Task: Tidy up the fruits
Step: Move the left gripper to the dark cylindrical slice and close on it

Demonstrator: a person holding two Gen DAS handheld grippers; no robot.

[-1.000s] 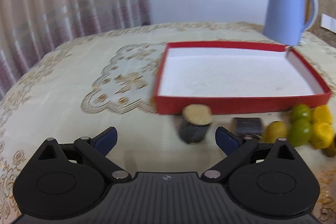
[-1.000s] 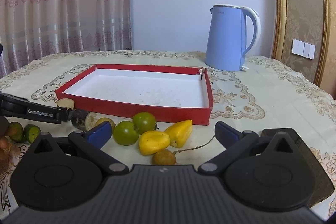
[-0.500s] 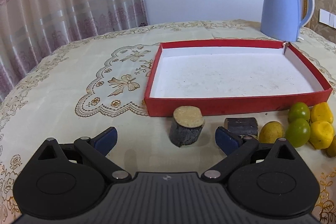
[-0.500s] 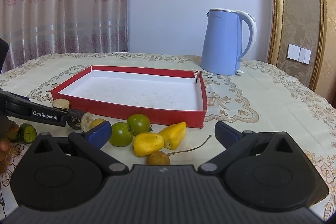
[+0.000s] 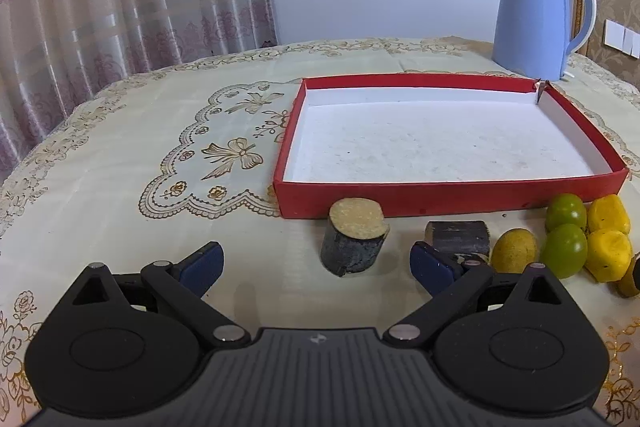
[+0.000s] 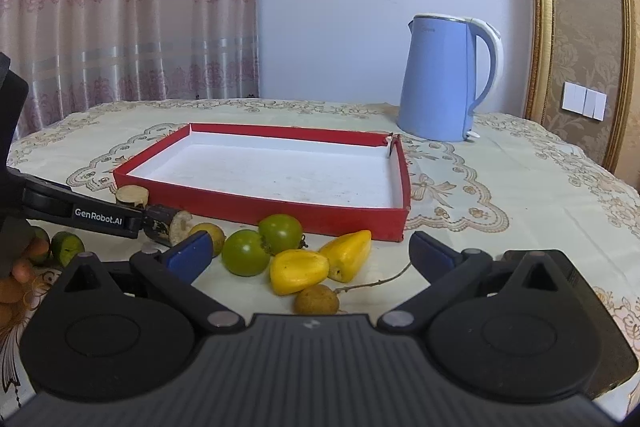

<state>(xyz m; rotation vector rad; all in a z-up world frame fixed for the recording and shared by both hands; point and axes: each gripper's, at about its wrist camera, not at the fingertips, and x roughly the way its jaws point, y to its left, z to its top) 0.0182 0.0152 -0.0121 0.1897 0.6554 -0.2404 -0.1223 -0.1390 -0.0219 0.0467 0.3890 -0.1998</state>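
1. The left gripper [image 5: 316, 263] is hovering low over the table [image 5: 120, 187] with its jaws spread wide, gripping nothing.
2. A dark stub [image 5: 354, 241] with a pale cut top is standing on the cloth in the gap ahead of the blue fingertips [image 5: 202, 263], touching neither of them.
3. A second dark piece [image 5: 458, 237] is lying just beyond the right fingertip; whether they are touching cannot be told.
4. The right gripper [image 6: 308, 253] is also gaping wide, holding nothing.
5. Ahead of it, between the fingers, two green fruits [image 6: 246, 253] and two yellow fruits [image 6: 300, 271] are sitting bunched together just in front of the red tray [image 6: 256, 205].
6. A small brown fruit [image 6: 317, 299] with a thin stem is lying nearest the right gripper's body.
7. Another yellowish fruit [image 6: 208, 231] is peeking out behind the right gripper's left fingertip.
8. The tray's white floor is lying bare, with all the fruit resting outside it on the cloth.
9. A blue kettle [image 6: 448, 79] is standing beyond the tray's far corner.
10. In the right wrist view, the left gripper's arm is reaching in from the left, with green pieces [image 6: 68, 247] lying beside a hand [image 6: 18, 279] at the edge.
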